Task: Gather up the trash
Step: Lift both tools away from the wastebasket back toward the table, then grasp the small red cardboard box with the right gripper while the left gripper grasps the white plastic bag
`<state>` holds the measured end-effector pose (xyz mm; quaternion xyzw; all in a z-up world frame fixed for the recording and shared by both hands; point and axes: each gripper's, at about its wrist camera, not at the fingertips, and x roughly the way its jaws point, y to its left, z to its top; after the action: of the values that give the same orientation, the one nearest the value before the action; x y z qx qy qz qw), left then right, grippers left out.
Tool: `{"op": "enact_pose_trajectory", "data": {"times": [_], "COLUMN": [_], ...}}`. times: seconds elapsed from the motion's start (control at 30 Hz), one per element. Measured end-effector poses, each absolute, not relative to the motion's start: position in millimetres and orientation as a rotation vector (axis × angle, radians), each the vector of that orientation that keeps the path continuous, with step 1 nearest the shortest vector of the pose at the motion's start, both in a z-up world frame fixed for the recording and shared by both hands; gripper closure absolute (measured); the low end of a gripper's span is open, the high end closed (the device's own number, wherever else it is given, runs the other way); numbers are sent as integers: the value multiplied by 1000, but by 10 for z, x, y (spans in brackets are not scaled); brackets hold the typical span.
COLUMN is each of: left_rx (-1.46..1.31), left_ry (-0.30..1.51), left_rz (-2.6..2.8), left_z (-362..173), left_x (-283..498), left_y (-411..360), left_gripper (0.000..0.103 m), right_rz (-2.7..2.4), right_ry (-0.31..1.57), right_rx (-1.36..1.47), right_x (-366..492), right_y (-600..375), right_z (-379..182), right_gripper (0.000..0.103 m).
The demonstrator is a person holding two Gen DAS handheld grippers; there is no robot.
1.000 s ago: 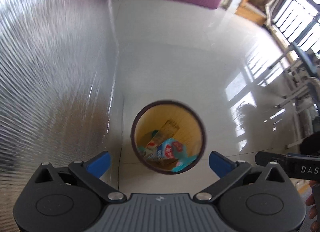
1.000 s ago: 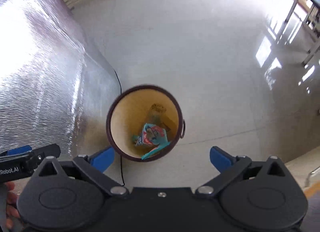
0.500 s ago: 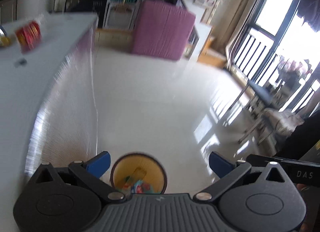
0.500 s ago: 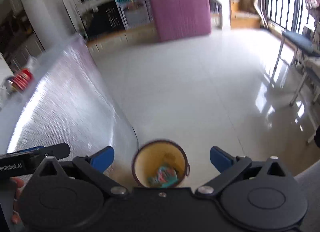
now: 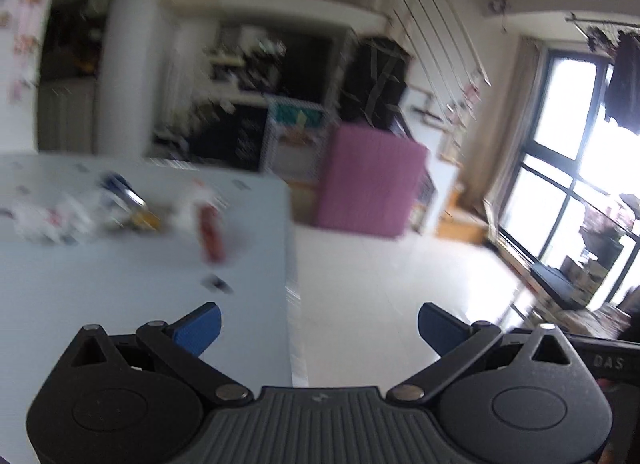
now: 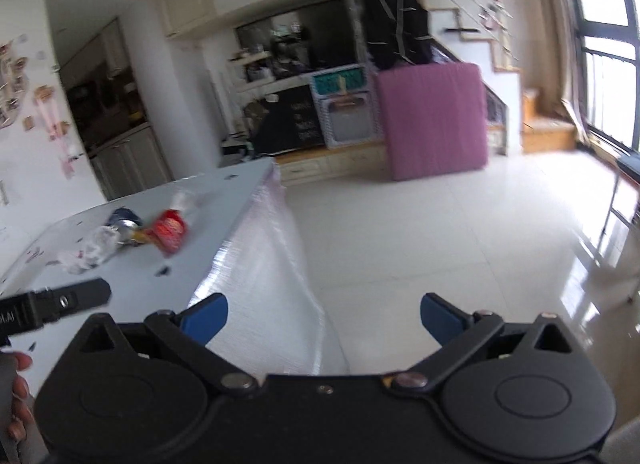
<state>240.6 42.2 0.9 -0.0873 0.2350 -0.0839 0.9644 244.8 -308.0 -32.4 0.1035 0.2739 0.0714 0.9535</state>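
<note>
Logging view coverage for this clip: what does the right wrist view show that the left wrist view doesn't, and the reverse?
Only the right wrist view shows the table's shiny draped side, the person's fingers at the left edge, and the trash sharply, including a crumpled white wrapper. Only the left wrist view shows dark clothing hung by the window; its trash is blurred. Both show the red packet, the pink mat, the table top, and wide-open, empty jaws.

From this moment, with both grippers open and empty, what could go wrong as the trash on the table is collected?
1. The red wrapper lies near the table edge; a nudge might knock it off.
2. White crumpled paper and a can sit clustered, so the right gripper may grab several things.
</note>
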Motion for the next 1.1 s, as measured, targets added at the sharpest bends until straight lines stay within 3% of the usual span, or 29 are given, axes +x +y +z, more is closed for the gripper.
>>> {"op": "enact_pose_trajectory", "data": {"times": [0.47, 0.87, 1.1], "left_rx": [-51, 184, 361], "left_ry": [395, 454, 531], "left_rz": [87, 34, -72], "left_z": [45, -538, -823], "left_x": [3002, 3934, 4349], "left_y": [1985, 2698, 2832], "left_gripper": [0, 0, 11], "right_rz": [308, 352, 355], "right_ry": [504, 538, 547], "right_rx": [129, 60, -8], "right_x": [3300, 4098, 4413], "right_y": [-1566, -579, -198], "right_z": [-117, -332, -566], "right_gripper": [0, 0, 16]}}
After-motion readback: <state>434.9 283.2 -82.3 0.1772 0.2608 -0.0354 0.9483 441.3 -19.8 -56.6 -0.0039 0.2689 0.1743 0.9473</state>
